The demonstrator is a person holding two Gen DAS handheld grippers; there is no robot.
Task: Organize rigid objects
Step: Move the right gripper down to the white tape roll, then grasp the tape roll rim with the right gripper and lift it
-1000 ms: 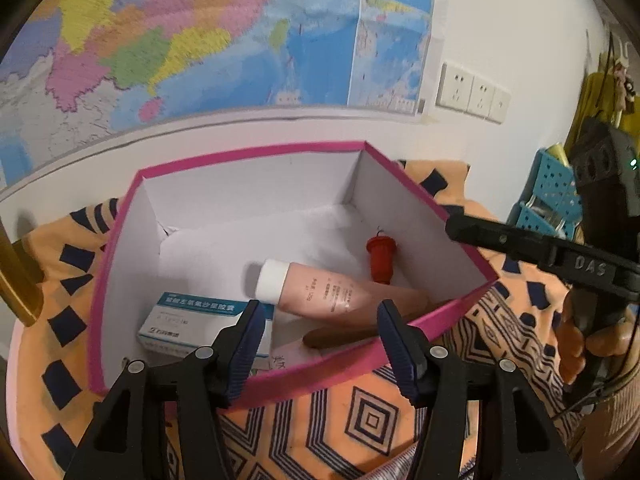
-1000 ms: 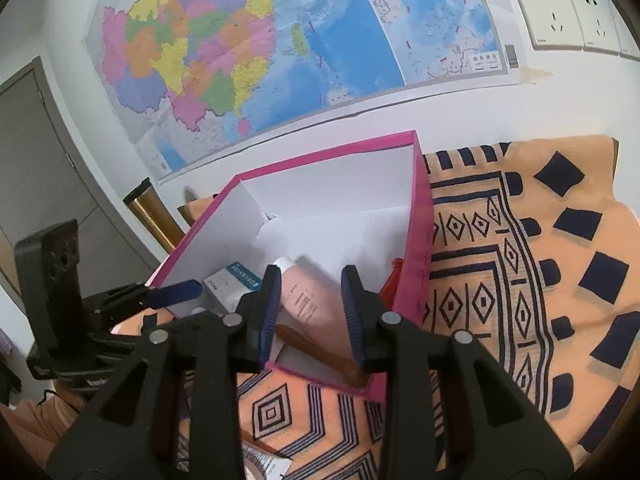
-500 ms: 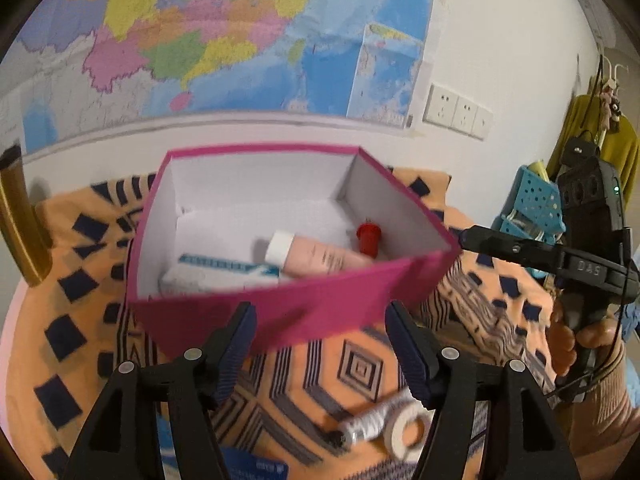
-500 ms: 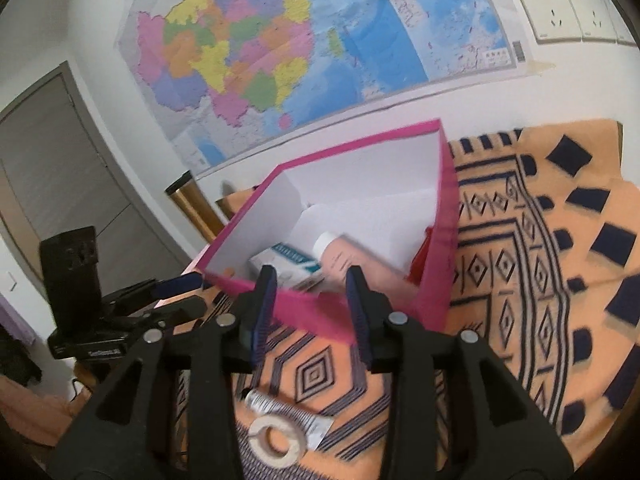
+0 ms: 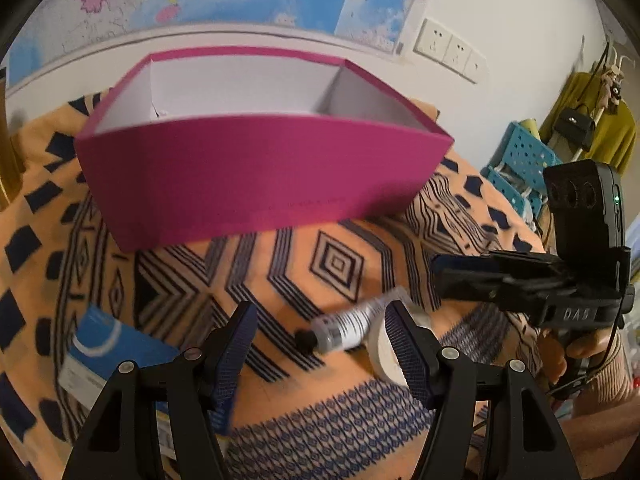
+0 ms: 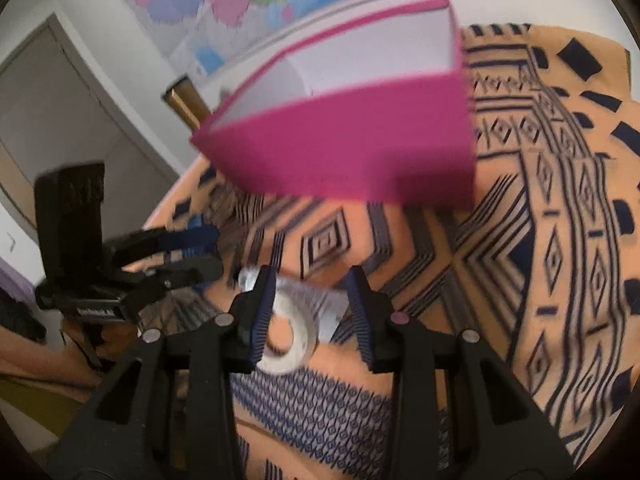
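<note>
A pink box [image 5: 256, 176] with a white inside stands on the patterned orange cloth; its near wall hides what is inside it. It also shows in the right wrist view [image 6: 352, 148]. A silver tube with a black cap [image 5: 344, 326] and a white tape roll [image 5: 380, 346] lie on the cloth in front of the box. A blue and white carton [image 5: 108, 350] lies at the left. My left gripper [image 5: 320, 344] is open and empty, low over the tube. My right gripper [image 6: 312, 312] is open and empty, over the tape roll [image 6: 288, 340] and the tube [image 6: 320, 300].
The orange patterned cloth [image 5: 332, 264] covers the table. A map and white sockets [image 5: 448, 50] are on the wall behind. A blue perforated stool [image 5: 520, 160] stands at the right. A gold post [image 6: 184, 100] stands behind the box.
Both grippers have pulled back from the box and dropped low toward the cloth. The box's inside is no longer in view; the tube, tape roll and blue carton have come into view.
</note>
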